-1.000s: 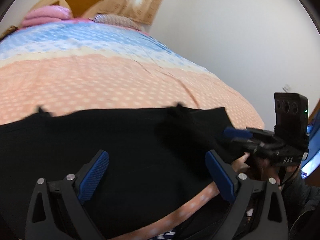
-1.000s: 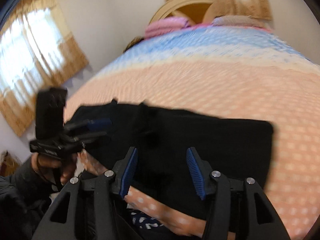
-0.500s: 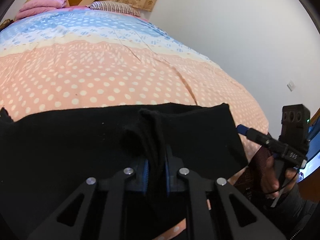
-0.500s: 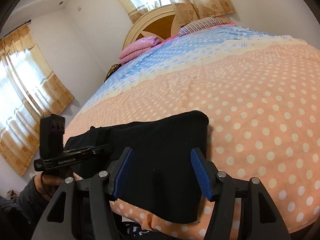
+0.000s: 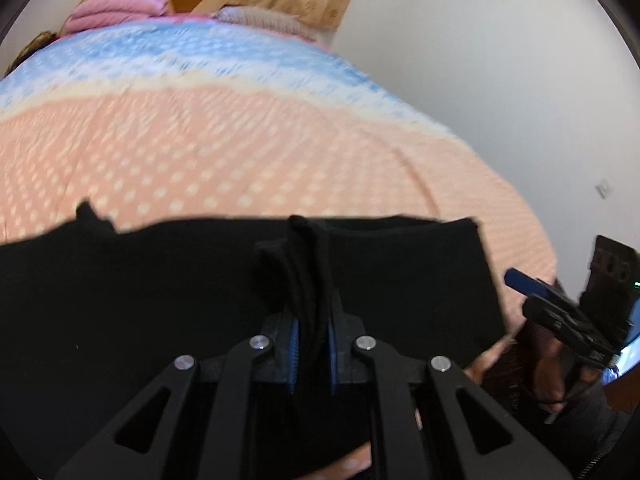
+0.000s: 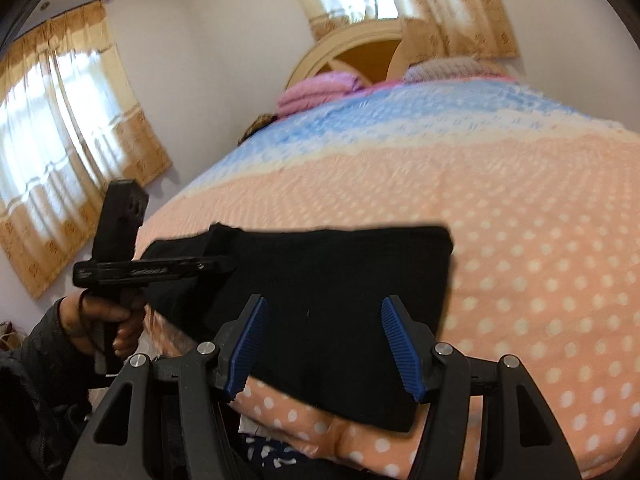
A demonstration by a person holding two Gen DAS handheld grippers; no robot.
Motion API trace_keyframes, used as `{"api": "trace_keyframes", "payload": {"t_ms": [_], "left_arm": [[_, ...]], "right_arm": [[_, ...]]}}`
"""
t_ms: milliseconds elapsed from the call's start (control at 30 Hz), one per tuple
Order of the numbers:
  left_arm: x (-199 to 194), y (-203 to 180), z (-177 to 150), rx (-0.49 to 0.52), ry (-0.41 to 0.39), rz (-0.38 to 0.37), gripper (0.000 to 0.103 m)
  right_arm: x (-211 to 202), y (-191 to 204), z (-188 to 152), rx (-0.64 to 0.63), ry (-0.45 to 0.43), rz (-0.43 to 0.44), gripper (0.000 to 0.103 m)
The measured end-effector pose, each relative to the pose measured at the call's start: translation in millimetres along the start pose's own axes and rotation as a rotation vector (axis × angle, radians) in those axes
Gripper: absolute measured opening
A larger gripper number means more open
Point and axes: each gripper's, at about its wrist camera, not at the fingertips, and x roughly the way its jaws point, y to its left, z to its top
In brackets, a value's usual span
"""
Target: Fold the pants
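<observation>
The black pants [image 5: 400, 276] lie flat across the near edge of the bed; they also show in the right wrist view [image 6: 340, 272]. My left gripper [image 5: 312, 344] is shut on a bunched fold of the pants' near edge and lifts it slightly. It shows from the side in the right wrist view [image 6: 224, 266], at the pants' left end. My right gripper [image 6: 324, 344] is open and empty, its blue pads over the pants' near edge. It also shows at the right of the left wrist view [image 5: 520, 282].
The bedspread [image 6: 500, 184] is peach with white dots, blue farther back. Pink and striped pillows [image 6: 320, 88] lie at the headboard. A curtained window [image 6: 60, 140] is to the left, and a white wall [image 5: 500, 80] runs along the right of the bed.
My left gripper closed on a fold of the pants' edge about half a second ago and still holds it. My right gripper stayed open and shifted a little over the pants' right part.
</observation>
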Motion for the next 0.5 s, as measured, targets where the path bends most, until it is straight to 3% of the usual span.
{"api": "trace_keyframes", "payload": {"t_ms": [200,333,433,500], "left_arm": [[-8,-3,-2,0.003,-0.034,-0.021,0.012],[-3,1,-4,0.02,-0.029,-0.008,0.013],[-1,5,-7,0.033,-0.043,-0.007,0.019],[-6,8,-9,0.028,-0.047,-0.022,0.024]], "right_arm": [[24,-3,-8,-0.023,0.091,-0.046,0.062],[26,3,-11,-0.067,0.082,-0.074,0.062],[18,10,-5,-0.047,0.057,-0.02,0.062],[26,16,-8,-0.068,0.109,-0.001,0.068]]}}
